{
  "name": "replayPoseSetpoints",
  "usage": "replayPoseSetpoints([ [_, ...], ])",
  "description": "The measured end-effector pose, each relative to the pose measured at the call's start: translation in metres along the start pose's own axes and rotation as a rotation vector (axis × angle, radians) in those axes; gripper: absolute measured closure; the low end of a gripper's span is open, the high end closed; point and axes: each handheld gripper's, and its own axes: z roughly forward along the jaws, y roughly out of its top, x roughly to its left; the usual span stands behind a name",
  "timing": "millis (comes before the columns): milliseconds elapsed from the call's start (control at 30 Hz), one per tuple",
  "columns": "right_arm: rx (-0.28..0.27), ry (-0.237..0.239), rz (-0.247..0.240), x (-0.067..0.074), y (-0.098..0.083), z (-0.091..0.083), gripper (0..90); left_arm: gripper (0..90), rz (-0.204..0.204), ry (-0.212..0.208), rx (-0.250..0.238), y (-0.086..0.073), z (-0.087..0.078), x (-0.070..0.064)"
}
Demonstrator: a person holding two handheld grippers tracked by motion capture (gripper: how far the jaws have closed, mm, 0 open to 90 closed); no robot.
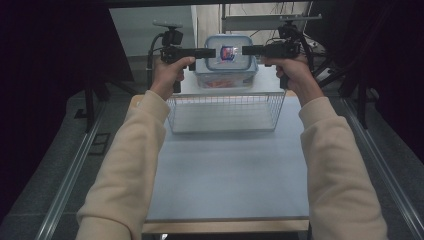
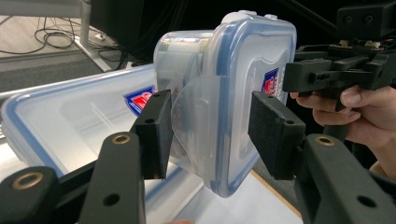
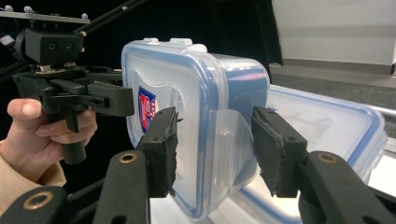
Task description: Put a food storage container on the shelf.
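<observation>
High view: small lidded container point(image 1: 228, 54) hangs between both tools, above the larger lidded box point(image 1: 226, 80) behind the wire basket point(image 1: 225, 111). Left gripper point(image 1: 210, 52) clamps its 9 o'clock edge, right gripper point(image 1: 247, 50) its 3 o'clock edge, jaws half-closed on the side latches.

Lab: tripods point(image 1: 90, 100), floor cables point(image 2: 53, 35)

The clear box point(image 1: 227, 52) has a blue-rimmed lid with a red-and-blue label, black fingers point(image 2: 156, 133) flank it, the basket point(image 1: 226, 112) is white wire, the desk point(image 1: 227, 175) pale grey-blue, and the sleeves point(image 1: 127, 165) cream.
</observation>
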Motion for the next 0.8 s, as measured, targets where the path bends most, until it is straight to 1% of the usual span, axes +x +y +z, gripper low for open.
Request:
replayPoseSetpoints([
  [33, 0.003, -0.004, -0.001, -0.001, 0.002, 0.001, 51.8, 50.6, -0.002, -0.002, -0.001, 0.002, 0.002, 0.006],
  [133, 0.015, -0.009, 0.006, -0.008, 0.008, 0.010, 51.6, 50.6, -0.029, 0.004, -0.008, 0.003, 0.006, 0.012],
  [167, 0.019, -0.011, 0.011, -0.011, 0.009, 0.012, 51.3, 50.5, -0.028, 0.008, -0.003, 0.002, 0.008, 0.015],
  [233, 0.029, -0.018, 0.025, -0.016, 0.008, 0.017, 51.1, 50.4, -0.053, 0.007, 0.011, 0.000, 0.012, 0.021],
  [267, 0.033, -0.023, 0.030, -0.019, 0.006, 0.019, 50.8, 50.7, -0.080, 0.003, -0.016, -0.001, 0.013, 0.023],
  [300, 0.022, -0.009, 0.056, -0.022, 0.005, 0.020, 51.0, 50.8, -0.086, 0.007, -0.024, -0.001, 0.013, 0.024],
  [367, 0.001, 0.001, 0.075, -0.026, 0.003, 0.022, 51.0, 50.7, -0.099, 0.007, -0.030, -0.001, 0.014, 0.025],
  [400, -0.003, 0.004, 0.080, -0.026, 0.003, 0.022, 50.9, 50.6, -0.113, 0.003, -0.032, -0.001, 0.014, 0.026],
  [433, -0.007, 0.003, 0.088, -0.027, 0.002, 0.023, 50.7, 50.5, -0.137, 0.002, -0.041, -0.002, 0.015, 0.027],
  [533, -0.007, -0.013, 0.091, -0.027, 0.002, 0.025, 48.8, 49.9, -0.172, 0.006, -0.044, -0.002, 0.017, 0.029],
  [600, -0.015, -0.023, 0.109, -0.029, 0.001, 0.027, 46.8, 48.6, -0.199, -0.004, -0.034, -0.003, 0.020, 0.032],
  [667, -0.019, -0.021, 0.140, -0.031, -0.001, 0.029, 45.1, 45.8, -0.238, -0.016, -0.037, -0.005, 0.022, 0.036],
  [733, -0.022, -0.011, 0.161, -0.034, -0.004, 0.031, 43.3, 43.8, -0.259, -0.029, -0.041, -0.006, 0.024, 0.039],
  [767, -0.026, -0.009, 0.175, -0.034, -0.005, 0.031, 43.1, 43.3, -0.262, -0.032, -0.042, -0.006, 0.024, 0.041],
  [800, -0.027, -0.008, 0.177, -0.035, -0.005, 0.031, 42.3, 42.3, -0.268, -0.029, -0.042, -0.006, 0.025, 0.042],
])
